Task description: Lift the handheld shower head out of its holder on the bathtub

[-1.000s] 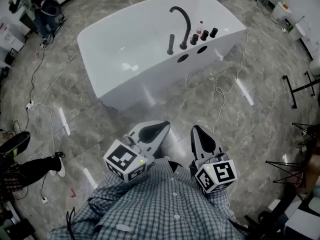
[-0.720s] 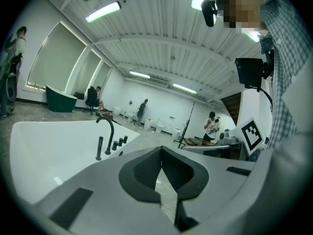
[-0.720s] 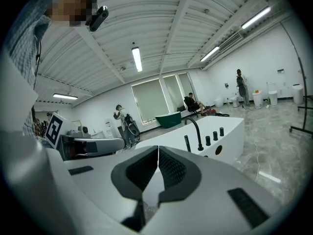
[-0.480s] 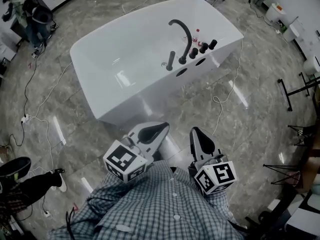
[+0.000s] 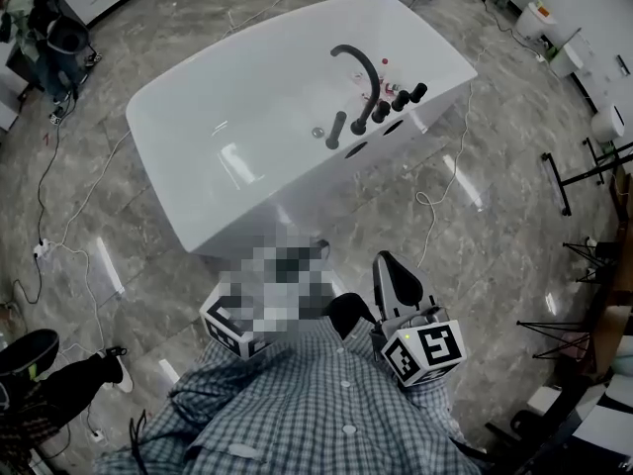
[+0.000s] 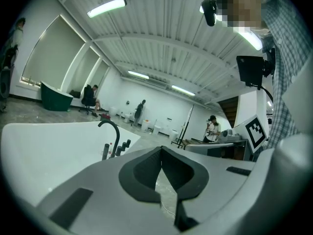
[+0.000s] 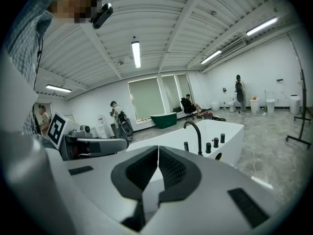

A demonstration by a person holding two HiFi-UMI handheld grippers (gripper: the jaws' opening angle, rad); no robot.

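The white bathtub [image 5: 247, 117] stands ahead on the grey marble floor. On its near rim a black arched faucet [image 5: 358, 67] rises, with the handheld shower head [image 5: 337, 130] upright in its holder to the left and three black knobs [image 5: 400, 100] to the right. The shower head also shows small in the left gripper view [image 6: 105, 151] and the right gripper view [image 7: 186, 146]. My left gripper [image 6: 161, 151] is shut and empty, well short of the tub; a mosaic patch covers it in the head view. My right gripper [image 5: 384, 260] is shut and empty beside it.
Cables [image 5: 435, 181] trail over the floor right of the tub and at the left [image 5: 59, 236]. A black stand [image 5: 569, 166] is at the right. A person's shoe [image 5: 30, 349] is at lower left. People and a dark green tub [image 7: 164, 120] are far off.
The bathtub has slid down and left in the head view and looks nearer. Both grippers keep the same places in front of the shirt, still shut.
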